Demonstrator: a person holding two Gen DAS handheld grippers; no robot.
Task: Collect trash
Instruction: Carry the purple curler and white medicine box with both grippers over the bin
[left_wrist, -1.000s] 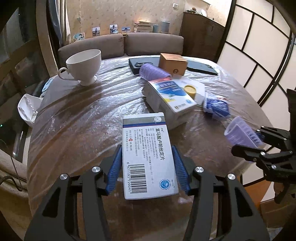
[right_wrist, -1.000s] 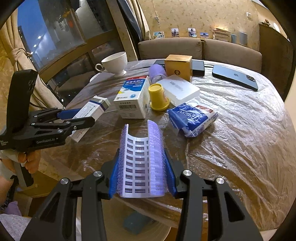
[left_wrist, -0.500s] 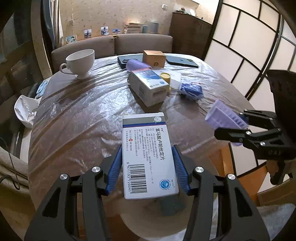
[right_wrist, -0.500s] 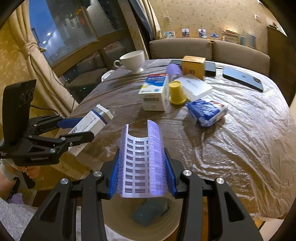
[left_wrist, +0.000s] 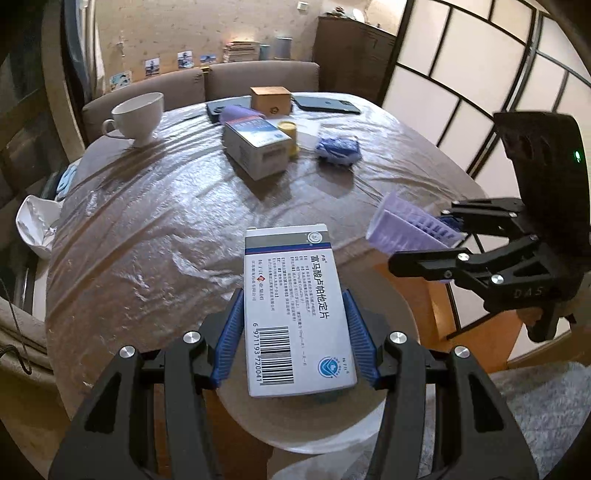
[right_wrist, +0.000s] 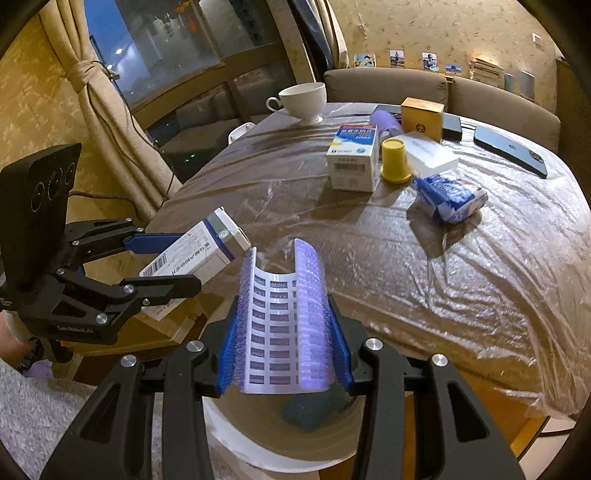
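Cardboard carton (left_wrist: 295, 314) flat in left gripper (left_wrist: 295, 332); right gripper (right_wrist: 282, 339) bows bubbled sheet (right_wrist: 282, 321).

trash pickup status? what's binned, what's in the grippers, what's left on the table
Binned: one dark blue-green item lies in the bin. In hand: left gripper clamps a medicine box, right gripper a bent purple blister sheet, both over the bin. Left on the table: larger box, yellow cap, blue packet.
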